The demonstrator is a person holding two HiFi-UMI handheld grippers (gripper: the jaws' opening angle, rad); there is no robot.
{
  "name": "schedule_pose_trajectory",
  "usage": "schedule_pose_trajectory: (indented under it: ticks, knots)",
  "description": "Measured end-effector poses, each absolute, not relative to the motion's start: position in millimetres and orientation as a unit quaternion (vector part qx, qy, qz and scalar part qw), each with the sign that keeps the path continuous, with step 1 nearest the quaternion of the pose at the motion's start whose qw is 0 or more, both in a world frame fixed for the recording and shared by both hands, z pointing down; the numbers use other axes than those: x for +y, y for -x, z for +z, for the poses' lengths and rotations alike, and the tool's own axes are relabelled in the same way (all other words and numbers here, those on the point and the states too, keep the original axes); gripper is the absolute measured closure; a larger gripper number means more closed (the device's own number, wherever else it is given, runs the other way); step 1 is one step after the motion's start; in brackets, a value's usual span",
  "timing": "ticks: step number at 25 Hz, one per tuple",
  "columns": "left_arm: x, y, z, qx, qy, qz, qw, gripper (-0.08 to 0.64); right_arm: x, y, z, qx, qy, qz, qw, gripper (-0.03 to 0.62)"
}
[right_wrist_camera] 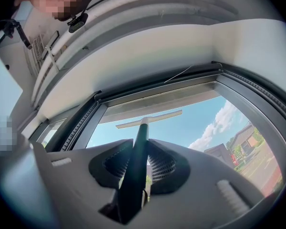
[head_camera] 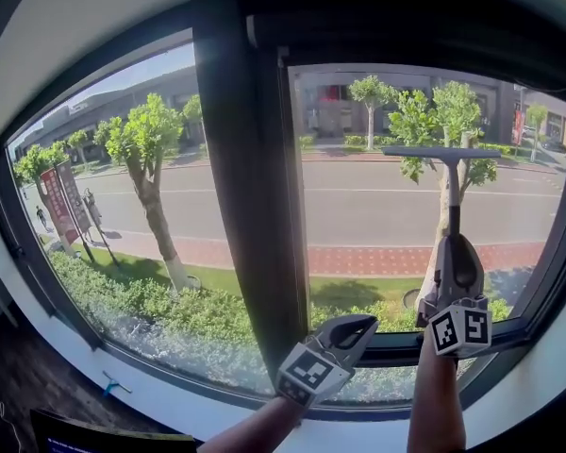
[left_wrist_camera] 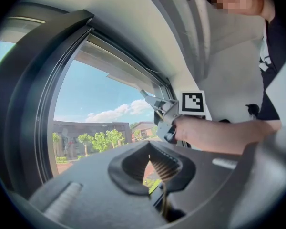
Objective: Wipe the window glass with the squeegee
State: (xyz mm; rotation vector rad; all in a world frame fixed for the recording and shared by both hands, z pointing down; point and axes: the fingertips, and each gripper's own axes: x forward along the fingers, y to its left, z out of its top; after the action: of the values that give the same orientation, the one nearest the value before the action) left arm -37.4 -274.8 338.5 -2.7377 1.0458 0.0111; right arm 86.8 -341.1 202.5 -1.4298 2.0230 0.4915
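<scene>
Window glass (head_camera: pixel 377 220) fills most of the head view as two panes, split by a broad dark upright post (head_camera: pixel 245 177) and bounded by a dark frame (head_camera: pixel 396 347) above a white sill (head_camera: pixel 170 396). Beyond the panes lie a sunlit road (head_camera: pixel 358 201), trees (head_camera: pixel 146 144) and a hedge (head_camera: pixel 160 305).

The squeegee (head_camera: pixel 452 182) stands upright before the right pane. It is T-shaped, with a slim dark handle and a thin straight blade lying level across the pane's upper half. Whether the blade touches the glass cannot be told. The post stands just left of the blade.

The right tongs (head_camera: pixel 456 243) are clamped on the handle's lower end, and their own view shows the handle (right_wrist_camera: pixel 136 161) pinched between the ribbed pads. The left tongs (head_camera: pixel 356 326) sit lower, near the frame at the post's foot, with their jaws together and nothing between them (left_wrist_camera: pixel 150 165).
</scene>
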Motion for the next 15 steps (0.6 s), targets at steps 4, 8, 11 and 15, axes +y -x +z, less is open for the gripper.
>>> schedule_pose_trajectory:
  ticks: [4, 8, 11, 15]
  knots:
    - [-273, 40, 349, 0.357, 0.929, 0.001, 0.097, 0.557, -338, -88, 219, 0.764, 0.545, 0.176, 0.297, 0.494]
    - [-269, 43, 362, 0.355, 0.931, 0.003, 0.087, 0.557, -334, -86, 240, 0.766, 0.549, 0.167, 0.291, 0.494]
    - [-268, 42, 360, 0.351, 0.933, 0.003, 0.082, 0.557, -333, -87, 245, 0.767, 0.552, 0.159, 0.287, 0.494]
    - [-263, 40, 365, 0.350, 0.933, -0.001, 0.080, 0.557, -329, -88, 258, 0.769, 0.555, 0.149, 0.280, 0.494]
